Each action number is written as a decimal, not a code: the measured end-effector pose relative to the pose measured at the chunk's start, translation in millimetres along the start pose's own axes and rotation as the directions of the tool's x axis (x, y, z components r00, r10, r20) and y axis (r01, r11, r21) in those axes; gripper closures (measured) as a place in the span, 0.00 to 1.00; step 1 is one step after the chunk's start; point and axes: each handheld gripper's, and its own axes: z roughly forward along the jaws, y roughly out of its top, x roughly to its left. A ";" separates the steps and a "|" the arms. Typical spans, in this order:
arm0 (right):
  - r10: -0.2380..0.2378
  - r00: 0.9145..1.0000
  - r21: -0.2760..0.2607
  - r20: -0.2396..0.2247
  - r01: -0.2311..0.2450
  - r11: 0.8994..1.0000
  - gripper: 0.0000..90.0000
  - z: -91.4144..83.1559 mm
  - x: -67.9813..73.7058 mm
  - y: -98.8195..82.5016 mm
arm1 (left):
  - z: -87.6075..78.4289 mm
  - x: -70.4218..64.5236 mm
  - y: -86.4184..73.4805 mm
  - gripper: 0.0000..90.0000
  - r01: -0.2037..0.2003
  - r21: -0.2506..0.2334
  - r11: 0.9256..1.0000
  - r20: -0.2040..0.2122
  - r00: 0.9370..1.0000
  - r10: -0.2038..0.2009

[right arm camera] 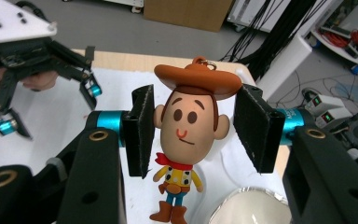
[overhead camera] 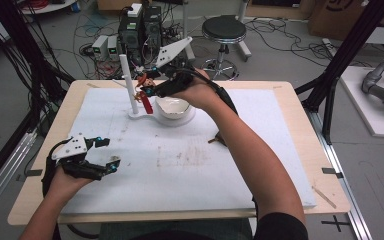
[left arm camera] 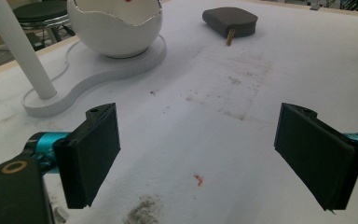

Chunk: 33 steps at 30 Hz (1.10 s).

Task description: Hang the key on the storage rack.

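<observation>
Cowboy figurine keychain (right arm camera: 186, 140), a small plastic doll with a brown hat, red neckerchief and yellow shirt, is hanging between the black pads of the right claw (right arm camera: 191, 130), up beside the white post (overhead camera: 128, 85) of a white stand (overhead camera: 145, 118) at the far side of the desk (overhead camera: 290, 165). One pad is touching the side of the doll's head while the other is sitting just beside the opposite ear, so whether the claw is actually gripping it is something I cannot tell. A white egg-shaped bowl (overhead camera: 172, 107) with a jagged rim is sitting on the stand's base just below. The left claw (left arm camera: 196, 149) is hovering low over the stained white foam mat (left arm camera: 242, 70), its jaws spread wide with nothing between them. A dark flat pad (left arm camera: 230, 21) is lying on the mat farther off
</observation>
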 end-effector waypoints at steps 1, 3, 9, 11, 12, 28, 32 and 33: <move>-0.001 1.000 0.003 0.001 0.001 1.000 0.56 3.0 -1.6 2.7 | -0.8 -0.1 -0.3 0.16 0.003 0.000 1.000 -0.001 1.000 -0.003; 0.002 1.000 0.004 -0.003 -0.002 1.000 0.56 9.8 -4.9 7.3 | -2.1 -0.2 -0.7 0.16 0.002 -0.001 1.000 -0.004 1.000 -0.002; 0.009 1.000 0.025 -0.003 -0.009 1.000 0.56 31.9 -16.1 16.6 | -3.8 -0.3 -2.2 0.16 0.003 0.003 1.000 -0.007 1.000 -0.003; 0.016 1.000 0.021 -0.001 -0.016 1.000 0.56 38.5 -19.4 17.4 | -4.5 -0.2 -2.5 0.16 0.003 0.006 1.000 -0.009 1.000 -0.003; 0.020 1.000 0.023 -0.001 -0.020 1.000 0.56 41.5 -21.2 17.6 | -4.5 -0.3 -2.6 0.16 0.003 0.004 1.000 -0.009 1.000 -0.003; 0.051 0.998 0.044 0.041 -0.053 0.998 0.56 65.0 -41.5 22.2 | -6.3 -0.9 -3.6 0.16 0.001 0.009 1.000 -0.011 1.000 -0.001; 0.064 0.997 0.049 0.052 -0.066 0.997 0.56 68.9 -46.3 18.6 | -6.3 -1.4 -3.8 0.16 0.004 0.007 1.000 -0.011 1.000 -0.004; 0.071 0.996 0.054 0.056 -0.074 0.996 0.56 69.9 -46.9 17.9 | -6.3 -1.4 -3.9 0.16 0.005 0.007 1.000 -0.012 1.000 -0.005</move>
